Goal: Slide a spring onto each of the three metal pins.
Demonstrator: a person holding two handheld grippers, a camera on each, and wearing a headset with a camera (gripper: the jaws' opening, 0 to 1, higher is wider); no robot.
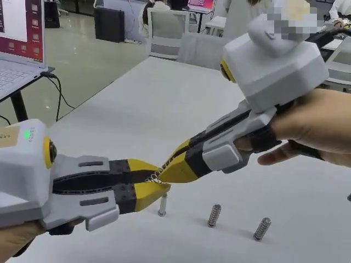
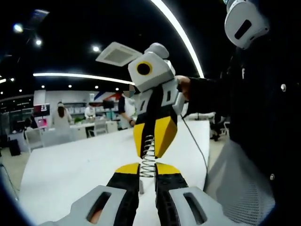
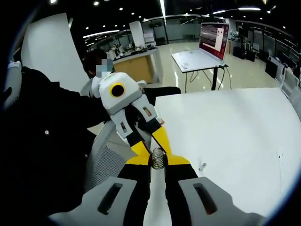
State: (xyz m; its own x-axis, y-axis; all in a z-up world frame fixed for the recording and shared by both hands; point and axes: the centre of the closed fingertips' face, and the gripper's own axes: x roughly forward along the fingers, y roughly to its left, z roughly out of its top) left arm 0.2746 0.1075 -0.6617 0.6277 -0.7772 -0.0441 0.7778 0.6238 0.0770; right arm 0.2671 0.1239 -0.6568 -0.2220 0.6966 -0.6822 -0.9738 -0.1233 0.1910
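**A:** What was the layout, biggest thing first?

**B:** The white table [image 1: 164,98] lay under everything. Over its near part, the left gripper [image 2: 148,169] reached in from the lower left. The right gripper [image 3: 158,164] came down from the upper right, so their yellow tips nearly met.

**A:** And the jaws?

**B:** Both looked closed on the same spring [image 2: 148,155], one pinching each end. It spanned the small gap between them in the air, just above the bare pin [image 1: 162,205] and not on it.

**A:** How far along was the task?

**B:** A sprung pin [image 1: 214,215] and a second sprung pin [image 1: 262,229] stood to the right of the bare one. I judged two done and one left.

**A:** What could have gone wrong from there?

**B:** Three things, I'd say. With two grips on one light coil, pulling the hands apart could have stretched or kinked it. If one gripper let go carelessly, the spring could have flicked off across the table. The spring also lay slanted rather than upright, so lowering it like that could have caught the pin's top and tipped the pin over.
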